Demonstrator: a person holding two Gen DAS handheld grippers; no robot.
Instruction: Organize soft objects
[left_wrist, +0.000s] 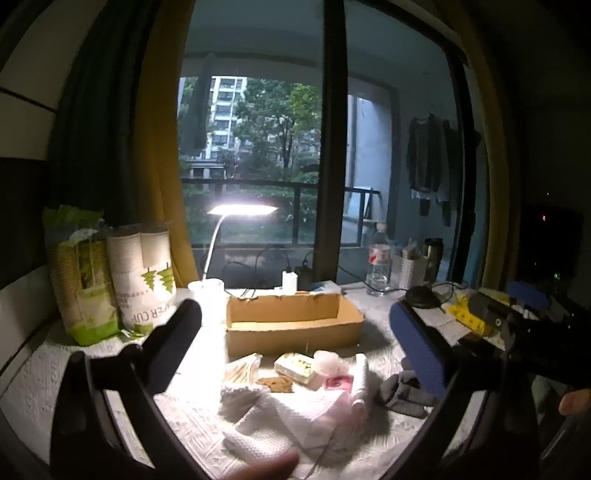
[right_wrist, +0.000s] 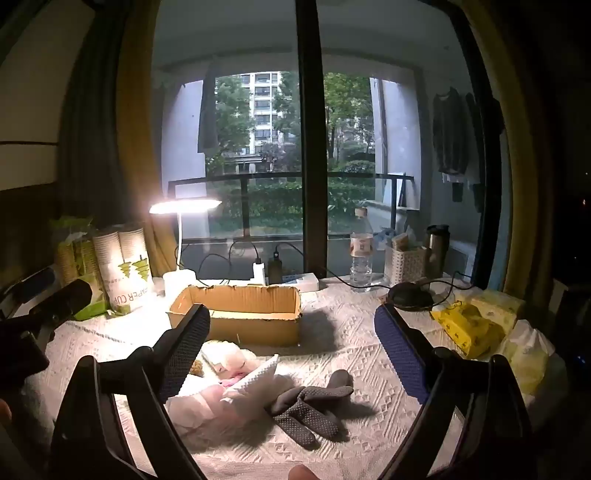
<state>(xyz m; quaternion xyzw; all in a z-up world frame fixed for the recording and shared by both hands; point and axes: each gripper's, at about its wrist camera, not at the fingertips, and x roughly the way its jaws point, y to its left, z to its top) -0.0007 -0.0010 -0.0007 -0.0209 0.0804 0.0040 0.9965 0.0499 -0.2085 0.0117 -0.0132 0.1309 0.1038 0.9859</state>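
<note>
Soft objects (left_wrist: 295, 387) lay heaped at lower centre, before the empty cardboard box (left_wrist: 291, 325); my left tongs (left_wrist: 295, 350) and right tongs (right_wrist: 291, 350) were spread, pinching nothing, ready to sort.

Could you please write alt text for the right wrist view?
The open right gripper hovers over a grey glove and white cloths on a table, before an empty cardboard box. A lit lamp and window stand behind.
</note>
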